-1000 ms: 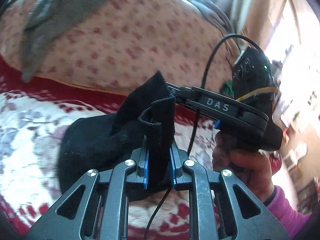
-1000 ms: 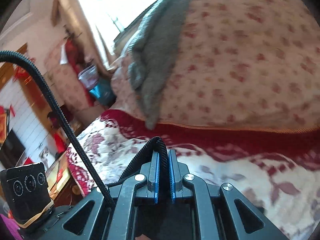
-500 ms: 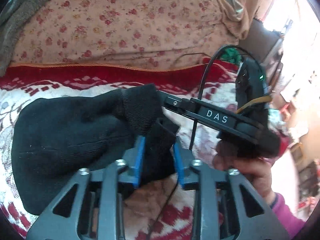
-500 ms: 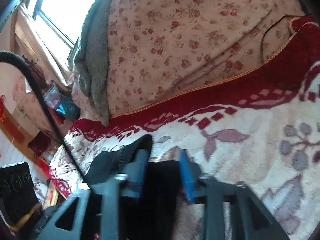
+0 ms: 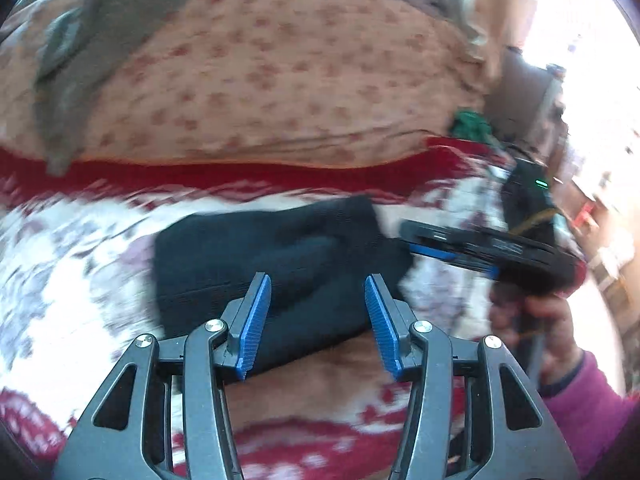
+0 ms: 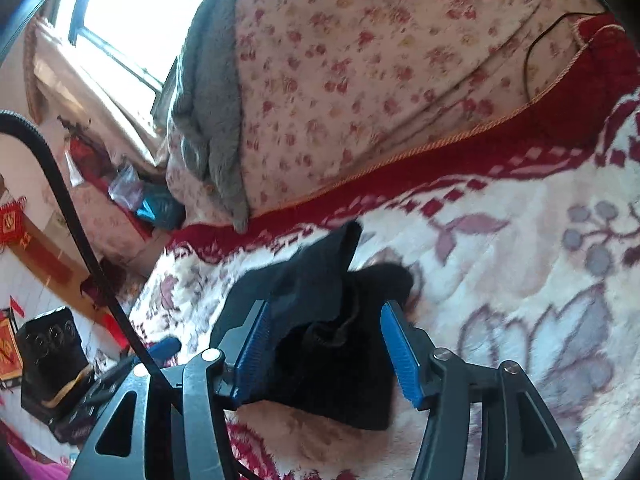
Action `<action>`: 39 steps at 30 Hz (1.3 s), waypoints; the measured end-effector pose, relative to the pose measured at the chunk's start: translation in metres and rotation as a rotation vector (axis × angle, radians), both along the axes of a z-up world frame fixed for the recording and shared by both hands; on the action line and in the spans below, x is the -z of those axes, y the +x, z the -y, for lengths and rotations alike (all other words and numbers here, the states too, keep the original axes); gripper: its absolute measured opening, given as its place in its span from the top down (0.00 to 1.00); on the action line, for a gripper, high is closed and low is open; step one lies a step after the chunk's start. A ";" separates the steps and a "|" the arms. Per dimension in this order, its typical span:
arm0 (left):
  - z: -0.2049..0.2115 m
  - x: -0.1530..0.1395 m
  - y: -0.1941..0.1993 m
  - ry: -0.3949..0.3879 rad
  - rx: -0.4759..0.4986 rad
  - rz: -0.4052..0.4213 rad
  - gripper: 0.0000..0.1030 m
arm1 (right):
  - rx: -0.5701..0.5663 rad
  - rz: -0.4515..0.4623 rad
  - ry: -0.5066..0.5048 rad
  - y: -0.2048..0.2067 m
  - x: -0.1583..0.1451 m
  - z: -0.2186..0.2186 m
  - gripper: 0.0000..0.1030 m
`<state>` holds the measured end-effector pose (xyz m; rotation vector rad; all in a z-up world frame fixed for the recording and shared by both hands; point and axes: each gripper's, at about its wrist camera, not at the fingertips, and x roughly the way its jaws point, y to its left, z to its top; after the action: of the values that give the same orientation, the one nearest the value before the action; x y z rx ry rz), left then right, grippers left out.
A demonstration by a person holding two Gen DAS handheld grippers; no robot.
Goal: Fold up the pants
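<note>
The black pants [image 5: 280, 256] lie in a folded bundle on the red and white floral blanket [image 5: 80, 264]. My left gripper [image 5: 318, 296] is open, its blue pads apart just in front of the bundle, holding nothing. My right gripper [image 6: 326, 320] is open too, its pads either side of the bundle's near end [image 6: 332, 344] without clamping it. In the left wrist view the right gripper [image 5: 416, 242] reaches in from the right, its tips at the bundle's right edge. One cuff [image 6: 340, 252] stands up a little.
A big flowered quilt [image 6: 380, 60] is heaped behind the blanket, with a grey cloth [image 6: 216, 92] draped over it. A thin black cable [image 6: 532, 52] lies on the quilt. The left gripper body [image 6: 52, 364] and its cord sit at lower left. Room clutter lies beyond.
Both grippers have opened and let go of the pants, which now lie on the blanket. Both have drawn back a little from the bundle.
</note>
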<state>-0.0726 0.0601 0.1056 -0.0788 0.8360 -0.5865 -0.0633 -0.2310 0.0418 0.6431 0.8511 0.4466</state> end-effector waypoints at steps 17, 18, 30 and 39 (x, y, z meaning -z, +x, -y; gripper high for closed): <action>-0.007 0.031 0.031 0.045 -0.147 -0.043 0.53 | -0.025 -0.002 -0.143 -0.008 0.010 -0.027 0.86; -0.004 0.035 0.032 0.052 -0.150 -0.055 0.53 | -0.021 -0.008 -0.150 -0.009 0.013 -0.028 0.86; 0.002 0.050 0.036 0.078 -0.179 -0.075 0.53 | 0.048 0.000 -0.223 -0.029 -0.002 -0.013 0.58; -0.003 0.045 0.032 0.062 -0.187 -0.088 0.53 | -0.051 0.157 -0.267 -0.040 -0.042 -0.049 0.58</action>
<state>-0.0409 0.0629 0.0603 -0.1260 0.9205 -0.3832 -0.1034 -0.1818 0.0842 0.3361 0.7628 0.4149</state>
